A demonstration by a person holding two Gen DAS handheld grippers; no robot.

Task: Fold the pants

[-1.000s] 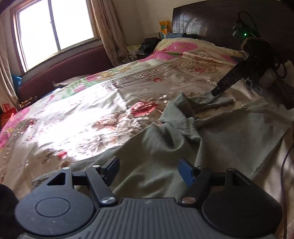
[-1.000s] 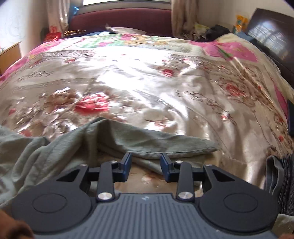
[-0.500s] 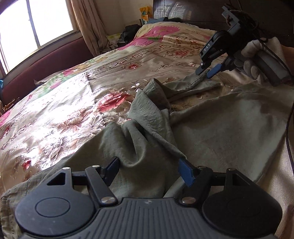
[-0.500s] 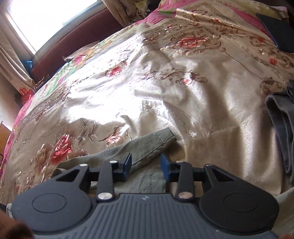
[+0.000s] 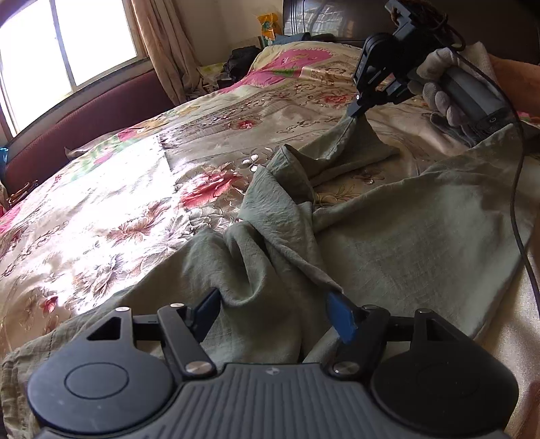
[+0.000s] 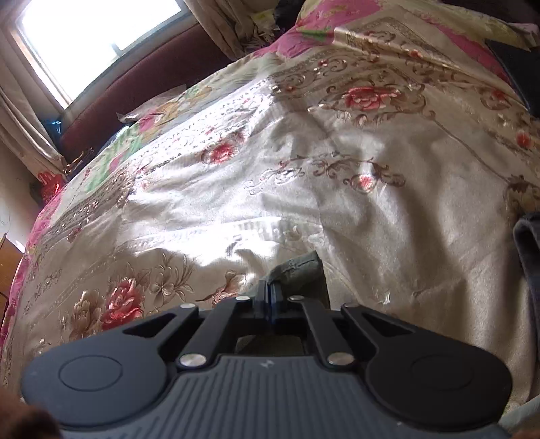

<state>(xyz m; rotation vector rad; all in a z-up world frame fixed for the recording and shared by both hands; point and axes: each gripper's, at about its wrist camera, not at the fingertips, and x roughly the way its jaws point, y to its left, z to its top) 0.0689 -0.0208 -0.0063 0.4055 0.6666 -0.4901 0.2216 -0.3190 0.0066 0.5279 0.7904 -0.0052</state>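
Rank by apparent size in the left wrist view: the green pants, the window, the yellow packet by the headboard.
1. Crumpled olive-green fabric pants, largest, though nearest the camera.
2. Bright glass window.
3. Yellow packet, smallest, farthest away.

Grey-green pants [image 5: 405, 243] lie rumpled on the bed, bunched folds between the left jaws, one corner, seemingly a leg hem, pinched and lifted by the right jaws.

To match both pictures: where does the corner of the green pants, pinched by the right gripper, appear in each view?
Left wrist view: upper right, pants corner under the right gripper.
Right wrist view: lower centre, just beyond the shut tips.
Shared landmark: the window.
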